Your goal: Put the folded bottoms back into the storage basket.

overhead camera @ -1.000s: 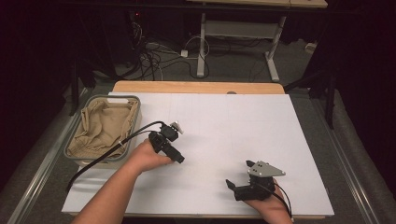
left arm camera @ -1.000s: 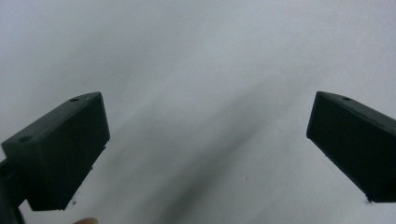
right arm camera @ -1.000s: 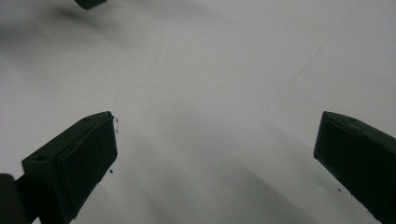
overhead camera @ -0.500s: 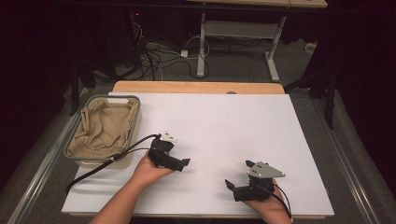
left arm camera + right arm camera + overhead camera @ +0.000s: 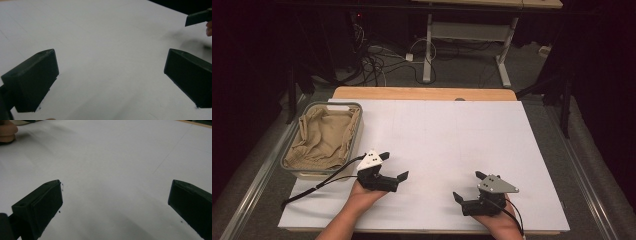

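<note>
My left gripper (image 5: 393, 166) rests low over the white tabletop (image 5: 437, 135) at the near left, held in a hand, its grey plate on top. It is open, and the left gripper view has only bare white surface between the two black fingers (image 5: 35, 80). My right gripper (image 5: 469, 186) sits at the near right, also open and pointing left. Nothing lies between its fingers (image 5: 40, 207) in the right gripper view. The two grippers face each other, a short way apart.
A grey basket (image 5: 332, 105) lined with beige cloth stands at the table's left edge. The left gripper's cable (image 5: 322, 182) trails past the basket's near corner. A wooden strip (image 5: 422, 93) borders the far edge; desk legs and floor cables lie beyond.
My left gripper has drawn back toward the near edge and turned so it points right, staying open. The right gripper has not moved.
</note>
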Demonstrator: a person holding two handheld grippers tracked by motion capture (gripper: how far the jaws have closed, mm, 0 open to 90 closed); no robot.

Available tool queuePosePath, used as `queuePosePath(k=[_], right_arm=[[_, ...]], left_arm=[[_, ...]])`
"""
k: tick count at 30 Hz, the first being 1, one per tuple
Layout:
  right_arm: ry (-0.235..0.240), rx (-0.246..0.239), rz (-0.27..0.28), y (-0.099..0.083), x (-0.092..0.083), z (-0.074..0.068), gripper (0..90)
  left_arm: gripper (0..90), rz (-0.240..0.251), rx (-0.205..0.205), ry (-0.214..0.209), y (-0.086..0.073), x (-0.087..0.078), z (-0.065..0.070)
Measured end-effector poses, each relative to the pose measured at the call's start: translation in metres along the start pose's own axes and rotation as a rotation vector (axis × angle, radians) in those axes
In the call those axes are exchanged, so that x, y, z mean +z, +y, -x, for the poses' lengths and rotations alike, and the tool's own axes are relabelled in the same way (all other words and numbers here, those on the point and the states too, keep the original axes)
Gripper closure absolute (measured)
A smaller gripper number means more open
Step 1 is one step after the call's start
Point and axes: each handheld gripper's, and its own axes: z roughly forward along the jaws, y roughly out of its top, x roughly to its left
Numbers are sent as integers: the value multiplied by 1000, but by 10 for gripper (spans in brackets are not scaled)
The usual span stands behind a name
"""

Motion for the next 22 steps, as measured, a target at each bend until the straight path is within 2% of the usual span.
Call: queuePosePath(k=[3, 5, 9, 14, 22], right_arm=[[-13, 6, 18, -1, -2, 0, 4], [-23, 12, 29, -2, -4, -1, 4], [-41, 25, 57, -4, -7, -1, 4], [-51, 35, 60, -4, -7, 0, 4], [-54, 28, 69, -4, -9, -1, 4]], left_arm=[[0, 54, 23, -7, -3, -5, 2], [0, 68, 35, -15, -4, -6, 3], [0, 83, 48, -39, -4, -5, 3], [0, 100, 65, -41, -5, -6, 5], [0, 95, 68, -29, -6, -6, 6]])
